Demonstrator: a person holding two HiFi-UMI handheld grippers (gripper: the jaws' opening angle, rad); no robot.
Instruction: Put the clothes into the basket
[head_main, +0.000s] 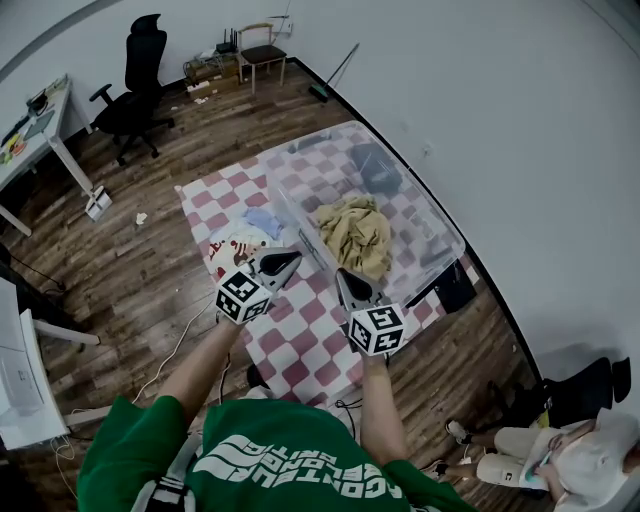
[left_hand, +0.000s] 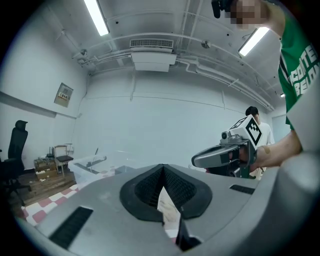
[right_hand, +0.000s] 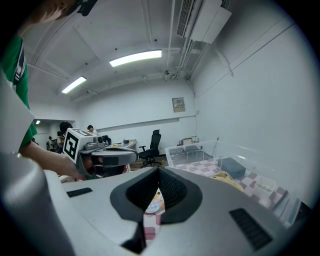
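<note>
A clear plastic basket (head_main: 296, 222) stands on the red-and-white checked table (head_main: 300, 350). In it lie a crumpled yellow garment (head_main: 355, 232) and a dark grey one (head_main: 380, 170). Left of the basket, a white printed garment (head_main: 232, 245) and a light blue one (head_main: 264, 220) lie on the cloth. My left gripper (head_main: 292, 258) hovers shut and empty just right of the white garment. My right gripper (head_main: 343, 277) is shut and empty at the basket's near corner. The right gripper view shows the basket (right_hand: 200, 150) and yellow garment (right_hand: 226, 176) ahead on the right.
A black office chair (head_main: 135, 90) and a white desk (head_main: 40, 120) stand at the far left. A small chair with boxes (head_main: 262, 52) sits by the back wall. A black bag (head_main: 455, 285) lies right of the table, and a person (head_main: 570, 455) sits at lower right.
</note>
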